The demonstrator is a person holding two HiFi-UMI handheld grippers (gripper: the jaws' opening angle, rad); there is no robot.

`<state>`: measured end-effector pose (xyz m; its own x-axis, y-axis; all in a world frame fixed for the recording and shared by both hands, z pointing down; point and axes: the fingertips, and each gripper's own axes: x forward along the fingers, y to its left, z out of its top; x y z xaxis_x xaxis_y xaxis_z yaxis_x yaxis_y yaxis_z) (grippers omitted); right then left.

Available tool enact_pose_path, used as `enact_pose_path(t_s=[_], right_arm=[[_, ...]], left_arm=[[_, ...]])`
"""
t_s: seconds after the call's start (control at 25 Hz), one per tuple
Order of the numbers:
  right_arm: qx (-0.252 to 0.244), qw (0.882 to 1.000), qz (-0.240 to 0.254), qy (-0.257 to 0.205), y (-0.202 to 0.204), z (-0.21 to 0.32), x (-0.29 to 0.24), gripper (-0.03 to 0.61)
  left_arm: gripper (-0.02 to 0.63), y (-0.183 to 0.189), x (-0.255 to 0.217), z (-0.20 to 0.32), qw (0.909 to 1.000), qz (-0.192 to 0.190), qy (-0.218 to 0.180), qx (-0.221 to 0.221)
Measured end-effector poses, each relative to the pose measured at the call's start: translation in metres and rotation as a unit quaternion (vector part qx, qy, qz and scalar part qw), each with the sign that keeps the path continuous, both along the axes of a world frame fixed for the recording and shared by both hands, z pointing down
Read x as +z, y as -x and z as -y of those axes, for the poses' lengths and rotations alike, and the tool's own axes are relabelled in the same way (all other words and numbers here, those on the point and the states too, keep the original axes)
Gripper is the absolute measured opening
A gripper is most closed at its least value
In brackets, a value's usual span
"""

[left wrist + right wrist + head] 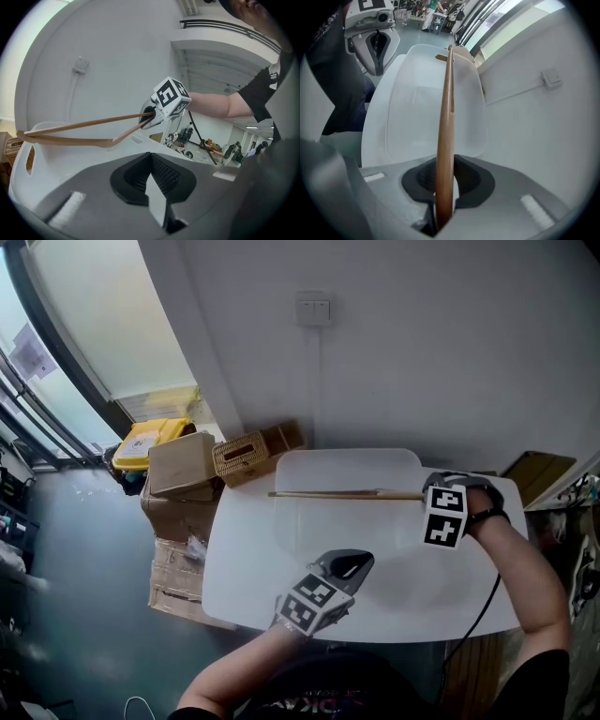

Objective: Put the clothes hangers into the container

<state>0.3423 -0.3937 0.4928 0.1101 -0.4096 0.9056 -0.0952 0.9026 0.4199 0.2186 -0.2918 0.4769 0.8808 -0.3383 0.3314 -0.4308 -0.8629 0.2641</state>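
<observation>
- The right gripper (427,491) pinches the hanger (328,493) flat above the container (349,459) at 12 o'clock, probably to drop it in.
- The left gripper (352,564) at 6 o'clock is closed and empty.

readable text: none for sure | dark shirt (305,703) just behind left gripper (352,566): light print, letters too blurred | yellow box (150,439) far to its left: label too small | paper on window (33,354) further left: unreadable
</observation>
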Motion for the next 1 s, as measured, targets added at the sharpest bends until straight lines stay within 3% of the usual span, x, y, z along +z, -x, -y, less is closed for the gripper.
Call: enact_pose_path(t_s=[0.2,0.4,0.68,1.0], right_arm=[[-0.041,0.997,-0.062,-0.032,-0.020,0.016,-0.014,0.057],[-0.060,0.995,-0.072,-0.021,-0.023,0.014,-0.004,0.057],[-0.103,0.991,-0.087,-0.027,0.003,0.026,0.016,0.056],[-0.134,0.976,-0.161,-0.049,-0.023,0.051,0.003,0.057]], left_arm=[[0.005,-0.007,0.001,0.005,1.0000,-0.001,0.002,0.000],[0.005,-0.015,0.002,0.009,1.0000,0.001,0.003,0.008],[0.005,-0.028,0.000,0.010,0.9998,0.001,0.002,0.022],[0.005,-0.021,0.002,0.010,0.9999,0.003,0.006,0.013]])
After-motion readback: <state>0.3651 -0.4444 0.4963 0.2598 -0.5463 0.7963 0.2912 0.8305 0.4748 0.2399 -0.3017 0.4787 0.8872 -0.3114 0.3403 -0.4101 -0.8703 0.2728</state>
